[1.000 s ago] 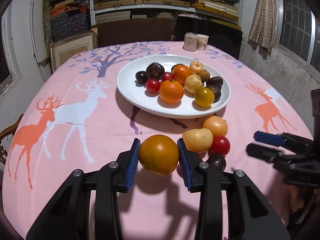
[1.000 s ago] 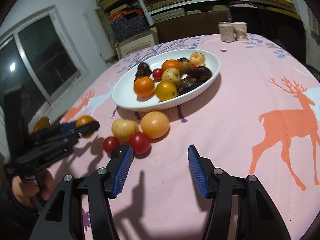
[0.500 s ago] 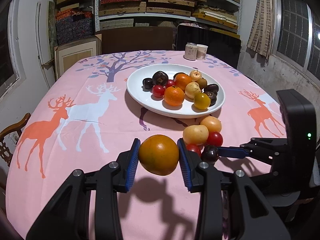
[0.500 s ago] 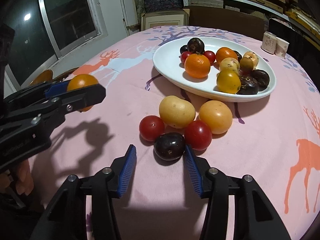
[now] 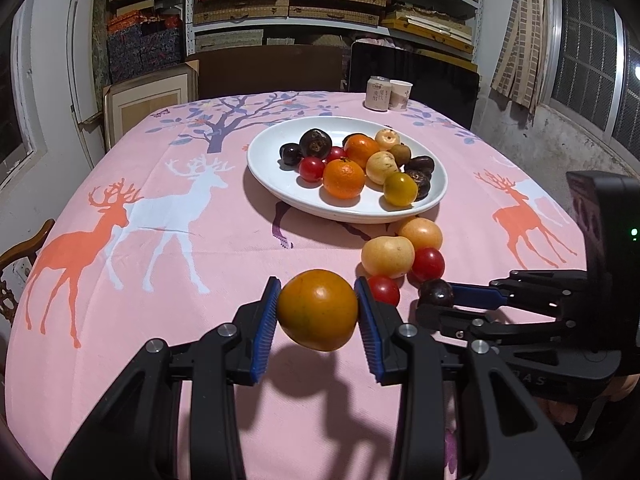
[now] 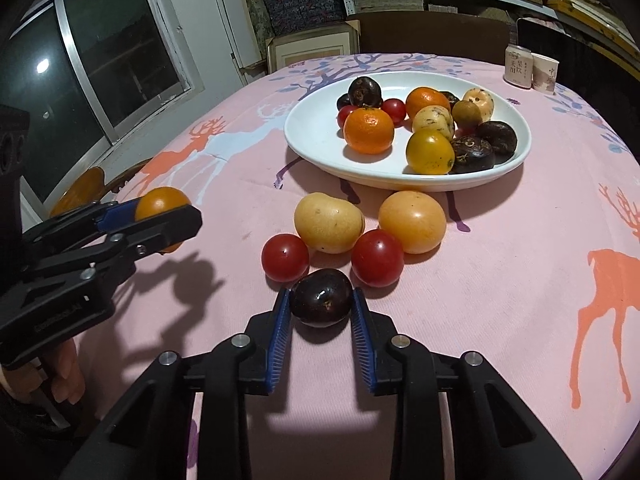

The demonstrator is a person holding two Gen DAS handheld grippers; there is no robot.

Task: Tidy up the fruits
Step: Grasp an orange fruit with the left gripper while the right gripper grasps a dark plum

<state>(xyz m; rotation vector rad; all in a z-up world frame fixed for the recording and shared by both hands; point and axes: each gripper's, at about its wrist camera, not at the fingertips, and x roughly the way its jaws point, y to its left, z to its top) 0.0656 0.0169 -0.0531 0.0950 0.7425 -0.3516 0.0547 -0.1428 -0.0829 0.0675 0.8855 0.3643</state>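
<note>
Pink deer-print table (image 5: 168,240) before cluttered shelves, white plate (image 5: 280,184) of mixed fruit at centre, left tool (image 5: 316,312) clamped on an orange tomato (image 5: 318,310) above the cloth, right tool (image 6: 321,307) closed on a dark plum (image 6: 321,303) beside loose fruit near the plate.

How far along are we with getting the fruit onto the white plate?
Done: about a dozen fruits already sit in the white plate. In hand: the left gripper holds an orange fruit above the cloth, and the right gripper is shut on a dark plum. Left on the tablecloth: two red tomatoes, a yellow potato-like fruit and a pale orange fruit.
</note>
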